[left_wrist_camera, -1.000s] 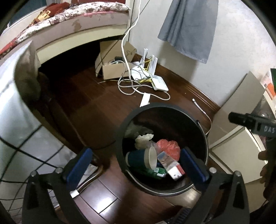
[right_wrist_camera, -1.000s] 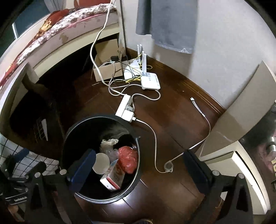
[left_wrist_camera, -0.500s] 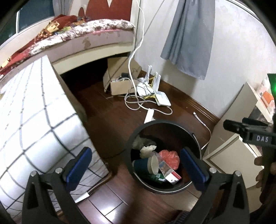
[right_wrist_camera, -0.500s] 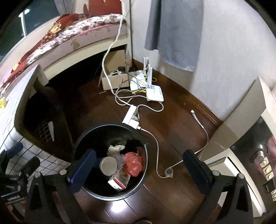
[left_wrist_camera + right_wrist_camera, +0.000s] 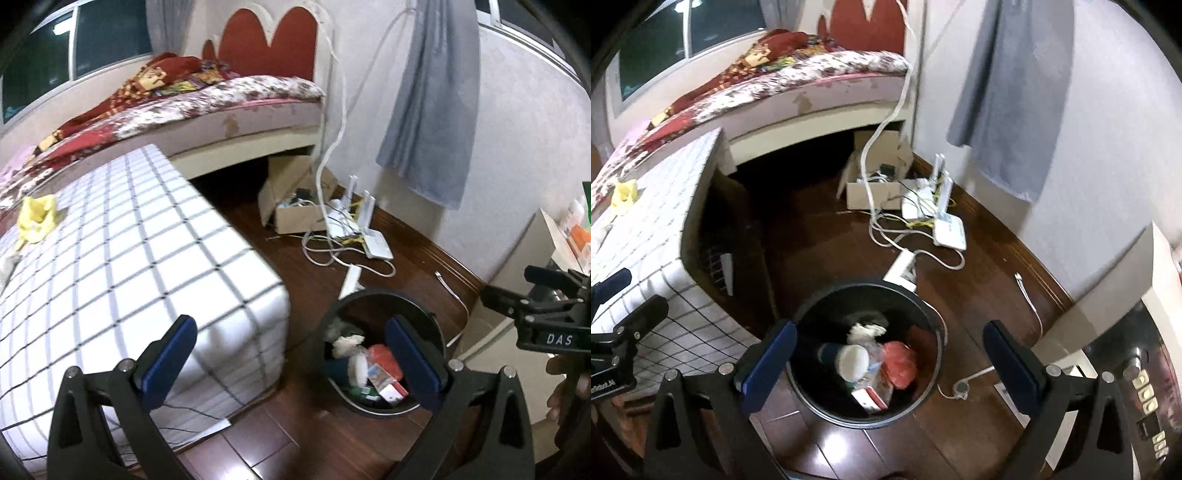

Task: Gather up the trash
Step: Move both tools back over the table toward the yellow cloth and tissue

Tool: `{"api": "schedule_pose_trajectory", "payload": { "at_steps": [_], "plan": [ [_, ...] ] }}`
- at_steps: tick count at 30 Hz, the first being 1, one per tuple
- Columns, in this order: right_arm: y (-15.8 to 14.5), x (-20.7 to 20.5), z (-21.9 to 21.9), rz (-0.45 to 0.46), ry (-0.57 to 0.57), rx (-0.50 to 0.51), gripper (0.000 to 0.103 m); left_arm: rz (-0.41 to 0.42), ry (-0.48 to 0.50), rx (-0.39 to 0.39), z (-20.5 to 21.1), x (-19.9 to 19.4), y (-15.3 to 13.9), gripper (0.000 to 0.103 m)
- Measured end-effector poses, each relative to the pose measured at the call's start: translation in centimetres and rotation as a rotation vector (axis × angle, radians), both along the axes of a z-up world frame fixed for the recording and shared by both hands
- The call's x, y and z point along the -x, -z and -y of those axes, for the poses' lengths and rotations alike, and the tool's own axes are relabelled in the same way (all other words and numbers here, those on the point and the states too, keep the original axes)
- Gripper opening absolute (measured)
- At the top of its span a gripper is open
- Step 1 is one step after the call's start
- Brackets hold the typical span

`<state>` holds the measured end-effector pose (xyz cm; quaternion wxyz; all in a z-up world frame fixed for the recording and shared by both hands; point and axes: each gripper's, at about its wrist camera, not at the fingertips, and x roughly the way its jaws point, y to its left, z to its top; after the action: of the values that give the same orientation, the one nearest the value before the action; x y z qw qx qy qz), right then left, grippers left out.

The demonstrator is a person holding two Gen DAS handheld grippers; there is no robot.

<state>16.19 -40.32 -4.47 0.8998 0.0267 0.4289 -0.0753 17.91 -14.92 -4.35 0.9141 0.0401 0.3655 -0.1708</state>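
A black round bin (image 5: 428,314) (image 5: 932,325) stands on the dark wood floor, holding a paper cup (image 5: 852,361), a red wrapper (image 5: 900,362), a small carton (image 5: 870,398) and white tissue (image 5: 866,328). A crumpled yellow piece (image 5: 37,218) (image 5: 624,192) lies on the far end of the checked table top (image 5: 129,251). My left gripper (image 5: 295,363) is open and empty, raised above the table corner and the bin. My right gripper (image 5: 886,365) is open and empty, hanging over the bin. The right gripper's body (image 5: 543,310) shows at the left wrist view's right edge.
A bed (image 5: 221,99) with a patterned cover runs along the back. A cardboard box (image 5: 291,206), routers (image 5: 947,229), a power strip (image 5: 903,266) and loose cables (image 5: 332,254) lie on the floor by the wall. A grey cloth (image 5: 432,110) hangs on the wall; a cabinet (image 5: 1115,295) stands right.
Both grippers have risen and pulled back from the bin, which now looks smaller. The table top and the bed have come into view. Both stay open and empty.
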Motion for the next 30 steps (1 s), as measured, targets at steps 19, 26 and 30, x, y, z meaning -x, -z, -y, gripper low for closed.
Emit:
{"api": "schedule_pose_trajectory", "payload": {
  "at_steps": [19,26,30],
  "plan": [
    [-2.9,-3.3,-11.0,0.052,-0.189,0.041,0.102,0.050,-0.188,0.012,-10.0,-0.3,-1.3,0.102],
    [-3.8,-4.5,-15.0,0.072,-0.254,0.032,0.102,0.058,-0.251,0.014,-13.4,0.0,-1.5,0.102],
    [-4.0,-5.4,-17.3,0.079,-0.295,0.026,0.102,0.064,-0.301,0.015,-15.9,-0.1,-1.7,0.102]
  ]
}}
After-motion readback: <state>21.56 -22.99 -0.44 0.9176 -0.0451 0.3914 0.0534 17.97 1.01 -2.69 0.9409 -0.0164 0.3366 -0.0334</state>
